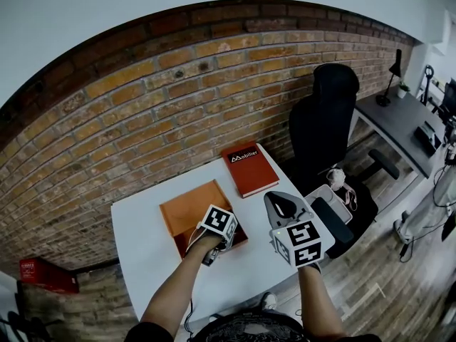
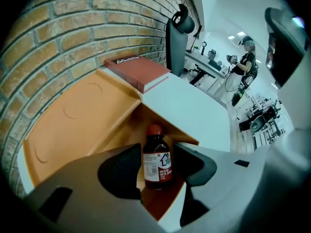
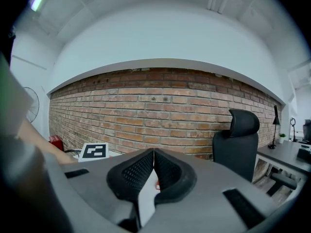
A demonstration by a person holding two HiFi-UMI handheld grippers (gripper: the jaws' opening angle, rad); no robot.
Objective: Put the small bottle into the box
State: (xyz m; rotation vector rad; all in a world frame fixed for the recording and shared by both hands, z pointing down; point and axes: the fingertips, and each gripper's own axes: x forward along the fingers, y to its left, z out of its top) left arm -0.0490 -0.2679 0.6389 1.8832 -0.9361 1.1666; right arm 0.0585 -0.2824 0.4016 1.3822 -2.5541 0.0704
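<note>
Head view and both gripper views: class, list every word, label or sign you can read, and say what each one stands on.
"Mobilier": white print on the cover of the red book, as far as it reads.
Label on the small bottle: a house emblem and rows of print, too small to read.
Red case on the floor: white print, too small to read.

Showing label print too small for reading on the small bottle (image 2: 157, 159) in the left gripper view. Lying fully hidden in the head view beneath the left claw (image 1: 218, 228), together with the near right corner of the orange box (image 1: 187, 211). Leaving only a white strip of tabletop (image 3: 147, 195) visible below the right claw (image 3: 153, 160) in the right gripper view, plus a red speck too small for naming.
</note>
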